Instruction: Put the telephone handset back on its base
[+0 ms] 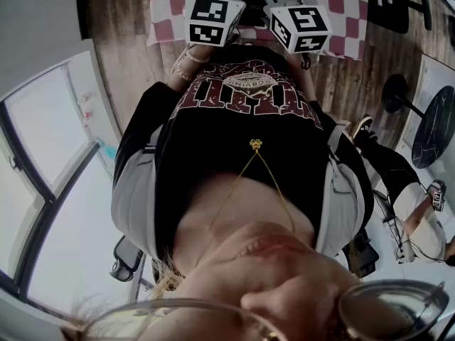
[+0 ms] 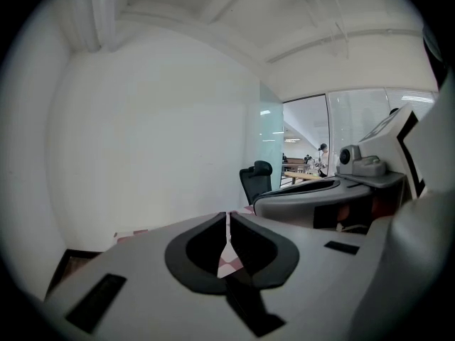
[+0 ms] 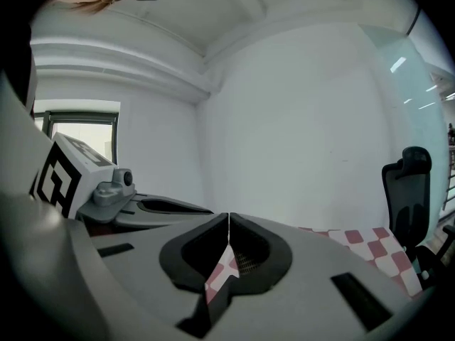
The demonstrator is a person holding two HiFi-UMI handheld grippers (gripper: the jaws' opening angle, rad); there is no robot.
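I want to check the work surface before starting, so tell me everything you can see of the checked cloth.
The checked cloth looks like thin fabric in dull red and white squares, lying spread out at the top of the head view. Its near edge borders the wooden floor. Only its left and right parts show there; the middle is covered. The right gripper view shows another strip of it at the lower right.
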